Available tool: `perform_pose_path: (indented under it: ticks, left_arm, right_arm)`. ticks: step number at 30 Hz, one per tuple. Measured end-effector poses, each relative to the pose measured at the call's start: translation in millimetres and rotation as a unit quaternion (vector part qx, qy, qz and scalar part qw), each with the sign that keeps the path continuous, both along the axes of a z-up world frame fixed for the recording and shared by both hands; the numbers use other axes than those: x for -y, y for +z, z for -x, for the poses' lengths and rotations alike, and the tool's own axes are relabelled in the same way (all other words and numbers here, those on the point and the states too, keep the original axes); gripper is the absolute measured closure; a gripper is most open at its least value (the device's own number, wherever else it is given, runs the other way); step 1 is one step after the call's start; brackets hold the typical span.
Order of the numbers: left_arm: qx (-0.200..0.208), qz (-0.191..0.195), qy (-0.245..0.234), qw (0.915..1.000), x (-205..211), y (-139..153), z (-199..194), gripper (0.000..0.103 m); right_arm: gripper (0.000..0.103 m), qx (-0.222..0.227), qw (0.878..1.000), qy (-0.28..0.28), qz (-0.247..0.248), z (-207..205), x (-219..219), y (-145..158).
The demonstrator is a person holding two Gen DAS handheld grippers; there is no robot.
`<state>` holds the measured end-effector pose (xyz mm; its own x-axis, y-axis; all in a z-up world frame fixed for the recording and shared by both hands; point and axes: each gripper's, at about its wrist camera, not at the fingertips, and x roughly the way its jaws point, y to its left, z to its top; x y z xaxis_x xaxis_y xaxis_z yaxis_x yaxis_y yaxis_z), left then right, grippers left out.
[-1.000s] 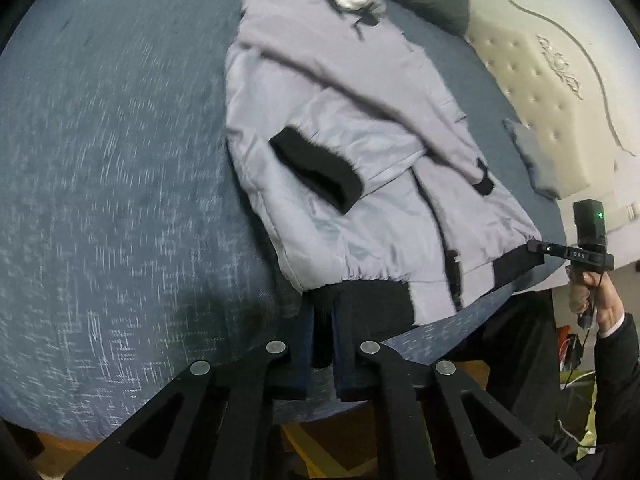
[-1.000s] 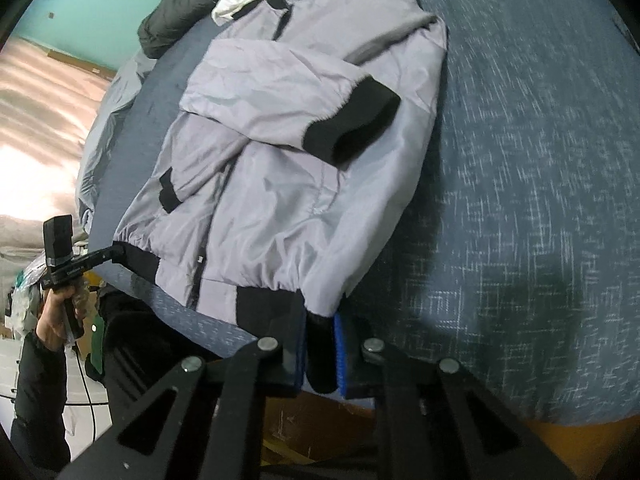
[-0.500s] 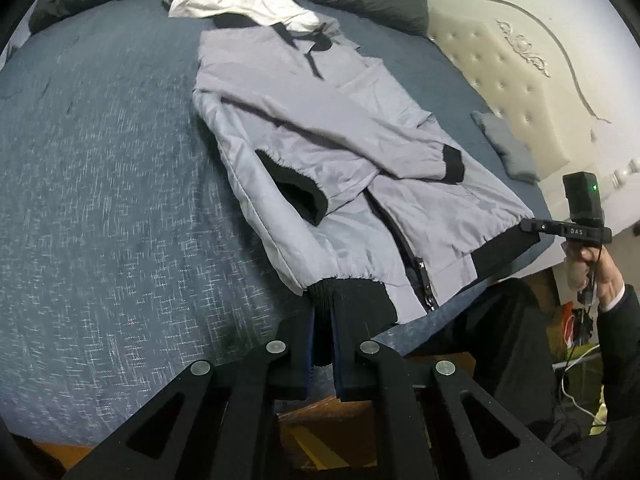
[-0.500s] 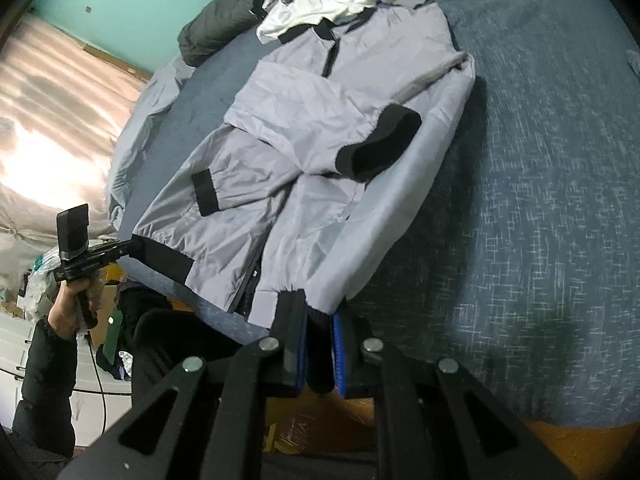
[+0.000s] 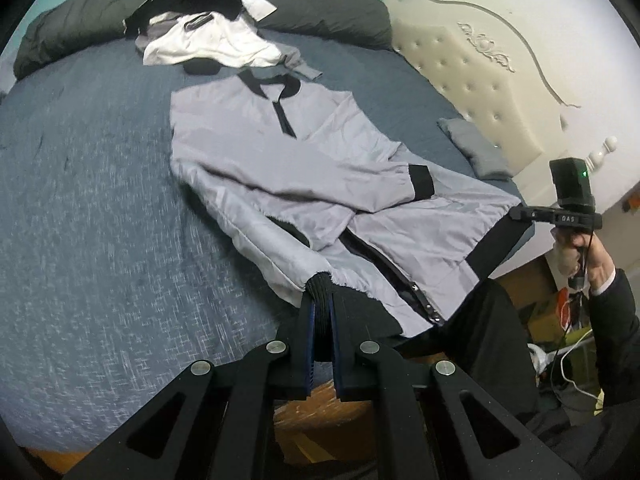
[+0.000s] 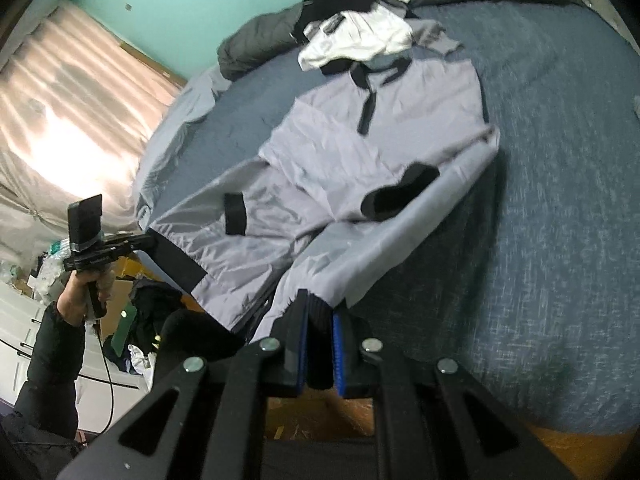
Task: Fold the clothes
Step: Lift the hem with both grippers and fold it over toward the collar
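both grippers' jaws pinch jacket point(image 5: 304, 184) hem, hem band ends hidden btwn jaws

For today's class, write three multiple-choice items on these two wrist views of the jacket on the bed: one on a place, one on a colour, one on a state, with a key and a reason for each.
1. Where does the white garment lie?
A. Beyond the jacket's collar, near the dark pillow
B. On the floor
C. Over the jacket's hem

2. What colour are the jacket's cuffs and hem band?
A. Red
B. Black
C. White

3. How do the two grippers stand?
A. Both wide open above the bed
B. One shut, one open
C. Both shut on the hem band

Key: A, the white garment lies past the collar of the grey jacket by the pillow. B, the cuffs and hem band are black. C, the left gripper and the right gripper each pinch black ribbed hem.
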<state>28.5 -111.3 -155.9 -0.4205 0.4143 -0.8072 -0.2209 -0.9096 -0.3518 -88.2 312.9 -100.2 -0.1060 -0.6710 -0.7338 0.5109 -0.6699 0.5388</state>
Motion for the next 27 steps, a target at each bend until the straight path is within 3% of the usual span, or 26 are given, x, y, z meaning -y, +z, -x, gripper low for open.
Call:
perform_pose_path:
  ticks: [6, 16, 27]
  left_arm:
    - [-0.01, -0.001, -0.008, 0.9999, 12.8, 24.2, 15.0, 0.096]
    - [-0.019, -0.007, 0.0, 0.9998, 19.6, 39.2, 68.4, 0.096]
    - [-0.013, -0.021, 0.034, 0.9991, 56.4, 36.3, 183.0, 0.096]
  right_arm:
    - [0.094, -0.022, 1.0, 0.01, 0.019, 4.0, -3.6, 31.0]
    - [0.094, -0.026, 0.999, 0.011, 0.021, 52.0, 5.5, 42.8]
    - [0.094, -0.015, 0.999, -0.019, 0.033, 172.9, 33.3, 47.4]
